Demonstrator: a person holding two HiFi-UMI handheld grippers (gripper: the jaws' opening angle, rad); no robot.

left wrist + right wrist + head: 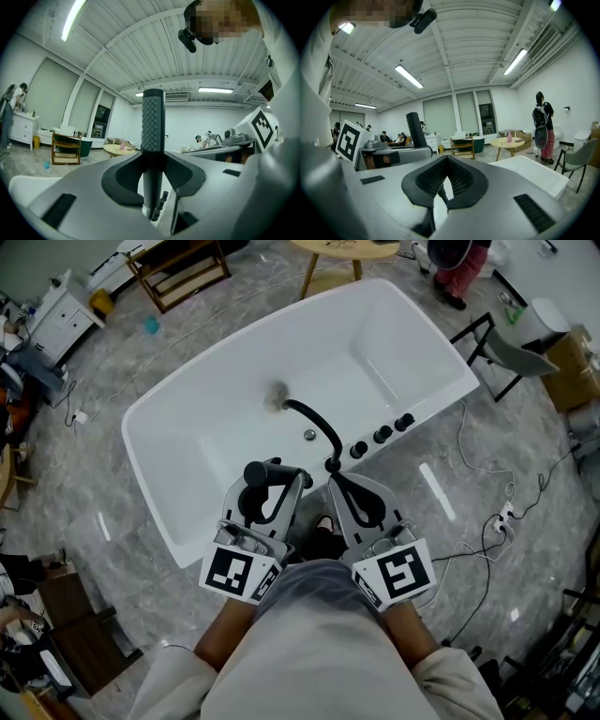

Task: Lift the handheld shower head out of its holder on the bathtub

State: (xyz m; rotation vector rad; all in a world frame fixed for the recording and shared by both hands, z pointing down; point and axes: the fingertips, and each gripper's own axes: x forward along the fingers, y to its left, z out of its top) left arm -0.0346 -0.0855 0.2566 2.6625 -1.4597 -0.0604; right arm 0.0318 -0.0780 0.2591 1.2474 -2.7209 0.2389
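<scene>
Pale-shirted person stands over the glossy white freestanding bathtub; left gripper clamps the black knurled shower-head handle, long axis upright across the level jaws, above the near rim; right gripper, jaws pinched together, sits just beside.

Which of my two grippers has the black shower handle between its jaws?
The left gripper: the ribbed shower head handle stands upright between its pads. The right gripper's jaws meet at their tips without it.
</scene>
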